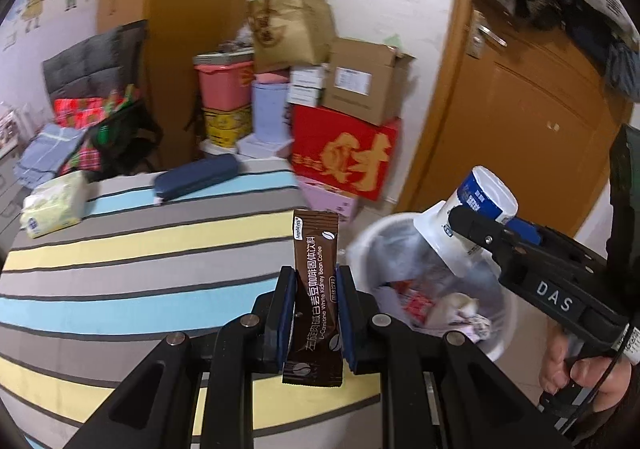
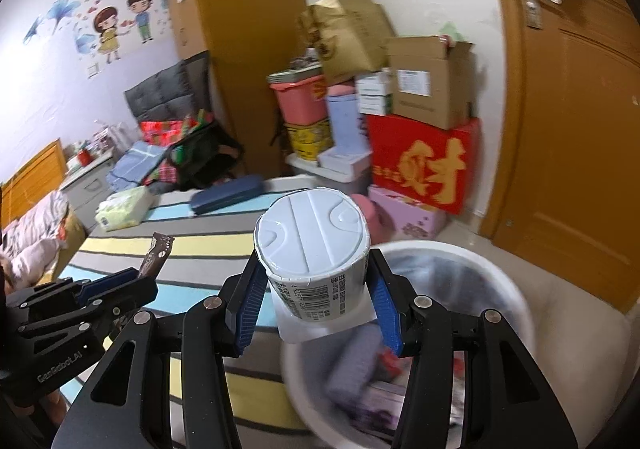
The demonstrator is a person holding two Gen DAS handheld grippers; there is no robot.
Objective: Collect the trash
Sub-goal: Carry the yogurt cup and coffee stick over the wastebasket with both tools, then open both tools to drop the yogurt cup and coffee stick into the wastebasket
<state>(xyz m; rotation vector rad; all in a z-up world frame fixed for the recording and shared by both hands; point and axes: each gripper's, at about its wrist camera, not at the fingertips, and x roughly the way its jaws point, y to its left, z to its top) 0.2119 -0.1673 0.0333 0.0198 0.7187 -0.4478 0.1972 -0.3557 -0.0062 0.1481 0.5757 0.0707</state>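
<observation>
My left gripper (image 1: pixel 316 281) is shut on a brown coffee sachet (image 1: pixel 314 289), held upright above the striped bed (image 1: pixel 160 249); the sachet also shows in the right wrist view (image 2: pixel 157 253). My right gripper (image 2: pixel 314 269) is shut on a white yogurt cup (image 2: pixel 314 249), bottom facing the camera, held over the white trash bin (image 2: pixel 516 297). In the left wrist view the right gripper (image 1: pixel 464 221) holds the cup (image 1: pixel 472 217) tilted above the bin (image 1: pixel 500 345), which has wrappers and tissue inside.
On the bed lie a dark blue case (image 1: pixel 196 177) and a pack of tissues (image 1: pixel 54 205). Stacked boxes, with a red one (image 1: pixel 344 153), stand against the wall beyond the bin. A wooden door (image 1: pixel 520 109) is to the right.
</observation>
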